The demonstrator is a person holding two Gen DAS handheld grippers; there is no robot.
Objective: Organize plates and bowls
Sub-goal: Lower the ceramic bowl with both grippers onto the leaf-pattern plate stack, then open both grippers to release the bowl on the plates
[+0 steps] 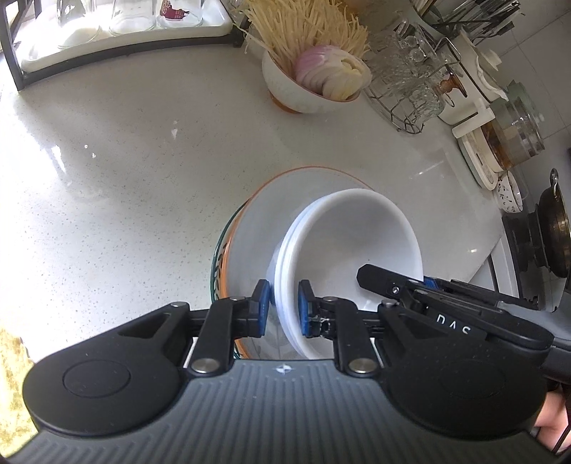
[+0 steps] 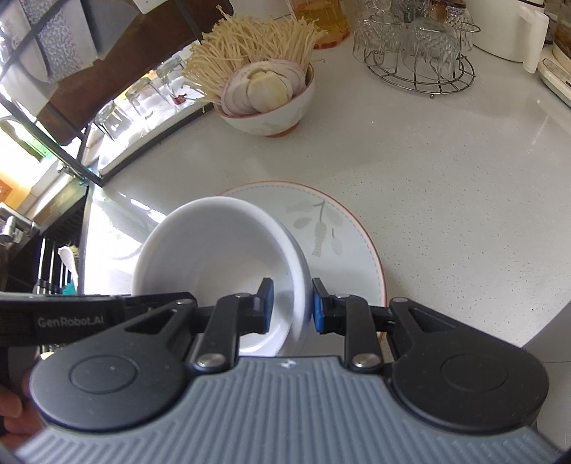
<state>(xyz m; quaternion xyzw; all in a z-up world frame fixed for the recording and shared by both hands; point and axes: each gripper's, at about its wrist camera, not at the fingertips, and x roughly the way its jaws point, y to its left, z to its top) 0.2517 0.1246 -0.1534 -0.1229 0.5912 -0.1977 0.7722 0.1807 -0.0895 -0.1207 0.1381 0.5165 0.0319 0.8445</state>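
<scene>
A stack of white bowls (image 1: 349, 242) is held tilted over an orange-rimmed white plate (image 1: 264, 214) that lies on a patterned bowl (image 1: 218, 264). My left gripper (image 1: 283, 307) is shut on the stack's near rim. My right gripper (image 2: 292, 303) is shut on the opposite rim of the white bowls (image 2: 214, 246); its black finger also shows in the left wrist view (image 1: 421, 292). The plate (image 2: 342, 221) with a leaf print lies beneath, on the white counter.
A bowl of sliced onion and enoki mushrooms (image 1: 314, 82) stands farther back. A wire rack of glass cups (image 1: 410, 78), jars (image 1: 514, 139) and a stove pot (image 1: 553, 232) are at right. A black-framed rack with glasses (image 1: 117, 21) is at back left.
</scene>
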